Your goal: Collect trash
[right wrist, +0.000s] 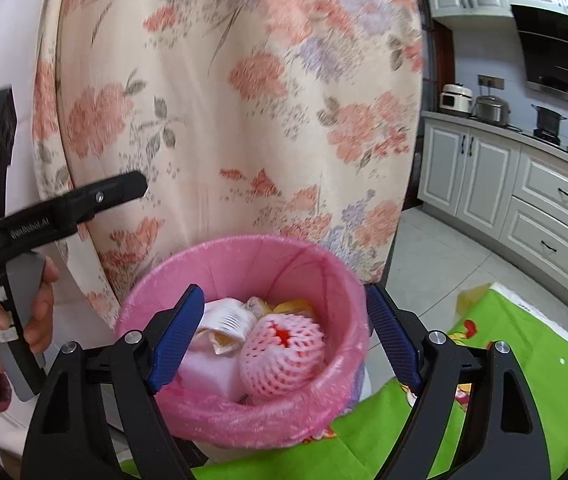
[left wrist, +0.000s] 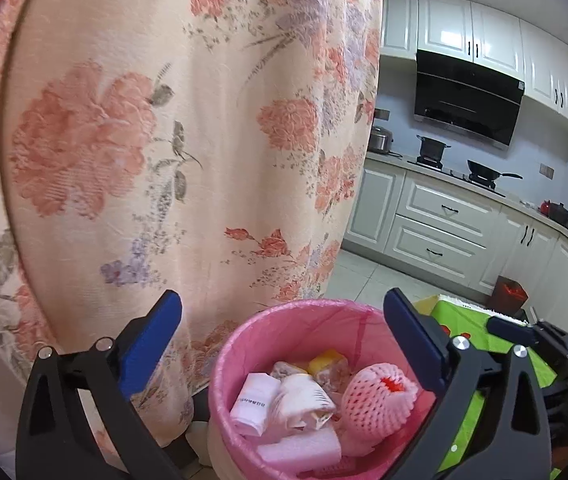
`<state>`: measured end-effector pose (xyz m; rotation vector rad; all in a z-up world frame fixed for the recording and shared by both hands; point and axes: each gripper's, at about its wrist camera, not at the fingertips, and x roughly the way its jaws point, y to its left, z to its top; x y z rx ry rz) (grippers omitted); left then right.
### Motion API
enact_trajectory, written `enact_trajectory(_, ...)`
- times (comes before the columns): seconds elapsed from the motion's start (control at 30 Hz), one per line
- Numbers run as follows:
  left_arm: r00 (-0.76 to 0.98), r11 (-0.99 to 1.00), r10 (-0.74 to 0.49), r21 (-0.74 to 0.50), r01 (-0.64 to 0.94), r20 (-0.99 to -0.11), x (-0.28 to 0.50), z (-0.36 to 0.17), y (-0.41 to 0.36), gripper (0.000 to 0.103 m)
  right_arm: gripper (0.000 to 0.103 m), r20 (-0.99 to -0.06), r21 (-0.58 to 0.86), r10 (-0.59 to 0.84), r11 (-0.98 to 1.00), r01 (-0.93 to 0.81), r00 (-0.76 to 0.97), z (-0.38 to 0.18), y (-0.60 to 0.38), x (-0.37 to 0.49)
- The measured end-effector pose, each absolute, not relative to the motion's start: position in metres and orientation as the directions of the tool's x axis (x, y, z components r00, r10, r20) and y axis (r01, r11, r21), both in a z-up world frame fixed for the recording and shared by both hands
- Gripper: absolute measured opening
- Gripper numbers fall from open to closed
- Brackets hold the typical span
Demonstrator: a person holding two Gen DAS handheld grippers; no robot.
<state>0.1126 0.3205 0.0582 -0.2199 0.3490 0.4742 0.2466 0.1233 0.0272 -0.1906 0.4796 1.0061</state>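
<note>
Both hand-held grippers w/ blue pads spread wide apart, nothing between them. Left hand-held gripper [left wrist: 284, 344] hangs over the trash bin [left wrist: 243, 344], which is lined w/ a pink bag; right hand-held gripper [right wrist: 286, 332] also sits above the bin's opening, pads either side of the rim in view.

Inside the bin: pink foam fruit net [left wrist: 378, 404] w/ red showing at its top, on the right; crumpled white paper cup [left wrist: 304, 400] in the middle; small white packet [left wrist: 253, 404] w/ printed text on the left; pale foam block [left wrist: 302, 450] at front; yellow scrap [left wrist: 326, 362] toward the back.

Bin stands just beside a green patterned cloth [right wrist: 524, 360] and in front of a floral curtain [left wrist: 183, 140]. Kitchen cabinets [left wrist: 436, 220] and stove pots well apart, in the background.
</note>
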Motion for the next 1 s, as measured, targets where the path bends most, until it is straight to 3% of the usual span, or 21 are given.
enact_trajectory(0.17, 0.83, 0.868, 0.442, -0.073, -0.492, -0.34, 0.094, 0.08, 0.304, 0.098, 0.084, -0.429, 0.05, 0.756, 0.567, -0.822, 0.494, 0.057, 0.1, 0.23)
enact_trajectory(0.4, 0.829, 0.855, 0.502, -0.003, -0.518, -0.247, 0.046, 0.119, 0.262, 0.098, 0.084, -0.375, 0.073, 0.744, 0.618, -0.783, 0.553, 0.093, 0.06, 0.193)
enact_trajectory(0.57, 0.819, 0.859, 0.483, -0.013, -0.512, -0.309, 0.019, 0.123, 0.241, 0.098, 0.084, -0.389, 0.098, 0.732, 0.637, -0.765, 0.559, 0.091, 0.042, 0.168)
enact_trajectory(0.77, 0.824, 0.876, 0.44, -0.031, -0.481, -0.358, -0.008, 0.095, 0.216, 0.098, 0.084, -0.482, 0.103, 0.677, 0.675, -0.731, 0.556, 0.056, 0.03, 0.14)
enact_trajectory(1.0, 0.801, 0.874, 0.473, 0.082, -0.479, -0.367, -0.025, 0.069, 0.186, 0.098, 0.084, -0.496, 0.147, 0.65, 0.717, -0.682, 0.576, 0.03, 0.01, 0.114)
